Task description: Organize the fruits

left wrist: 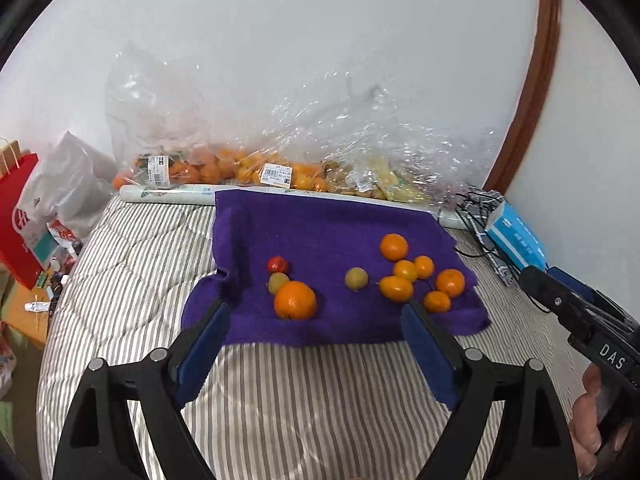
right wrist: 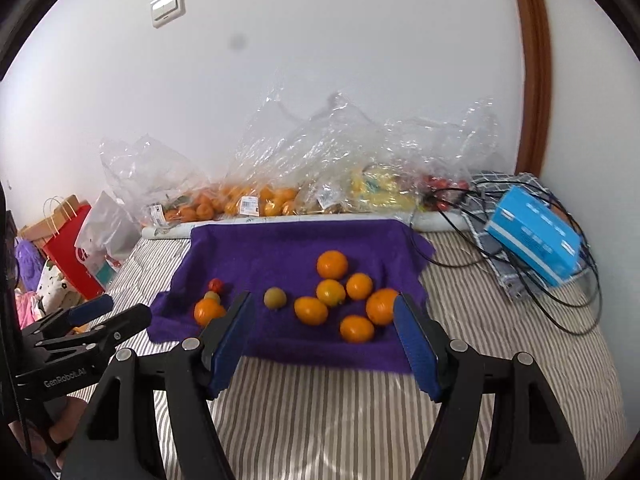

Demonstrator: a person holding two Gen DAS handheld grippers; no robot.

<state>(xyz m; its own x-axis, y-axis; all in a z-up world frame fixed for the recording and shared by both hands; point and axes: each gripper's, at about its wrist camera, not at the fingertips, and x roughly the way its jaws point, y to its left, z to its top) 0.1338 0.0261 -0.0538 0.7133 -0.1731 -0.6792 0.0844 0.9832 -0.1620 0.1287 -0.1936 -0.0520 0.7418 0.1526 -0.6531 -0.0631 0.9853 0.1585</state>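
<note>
A purple cloth (left wrist: 320, 224) lies on the striped bed. On its left part a small red fruit (left wrist: 277, 264), a greenish fruit (left wrist: 278, 282) and a big orange (left wrist: 295, 300) sit close together. A yellow-green fruit (left wrist: 356, 278) lies alone in the middle. Several oranges (left wrist: 405, 271) cluster on the right. My left gripper (left wrist: 317, 305) hangs open above the cloth's near edge, nothing between its blue pads. My right gripper (right wrist: 323, 298) is also open and empty, above the near edge in front of the orange cluster (right wrist: 331, 292). Each gripper shows at the side of the other's view.
Clear plastic bags of oranges (left wrist: 208, 168) and yellow fruit (right wrist: 380, 192) line the wall behind a rolled paper tube (left wrist: 168, 194). A blue box (right wrist: 536, 236) and black cables (right wrist: 520, 280) lie right. A red paper bag (left wrist: 16, 232) stands left. A hand (left wrist: 588, 420) holds the right gripper.
</note>
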